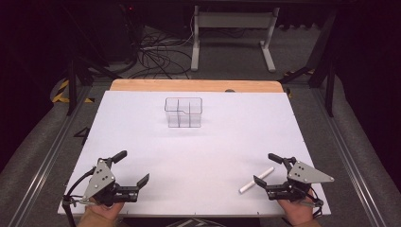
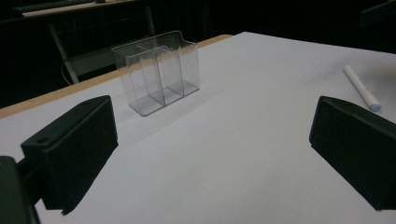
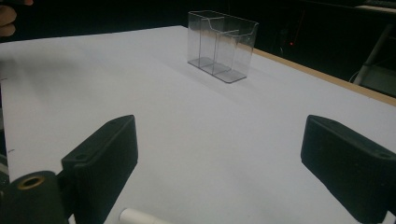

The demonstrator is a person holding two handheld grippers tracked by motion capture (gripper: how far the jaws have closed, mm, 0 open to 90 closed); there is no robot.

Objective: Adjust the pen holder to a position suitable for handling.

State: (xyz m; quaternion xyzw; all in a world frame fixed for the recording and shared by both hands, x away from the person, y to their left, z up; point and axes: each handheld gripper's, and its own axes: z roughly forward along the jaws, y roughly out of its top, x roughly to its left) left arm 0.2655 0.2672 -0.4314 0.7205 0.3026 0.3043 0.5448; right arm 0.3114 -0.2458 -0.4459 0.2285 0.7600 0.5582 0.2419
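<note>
the opening step is judged to be in hand: the white marker [image 1: 256, 180] has not yet been picked up. it lies on the white table [image 1: 198, 156] at about five o'clock, just at the tip of the right gripper [image 1: 268, 168], whose jaws stand wide apart with nothing between them. the left gripper [image 1: 134, 167], at seven o'clock, is likewise spread wide and empty. next, the right jaws would need to be brought astride the marker and closed. the marker is seen as a slim white stick, lying slantwise; the clear divided holder [image 1: 183, 112] stands at twelve o'clock, well apart.

White table top [image 1: 189, 151], wood edge strip [image 1: 196, 85] — cables [image 1: 156, 59] beyond
</note>
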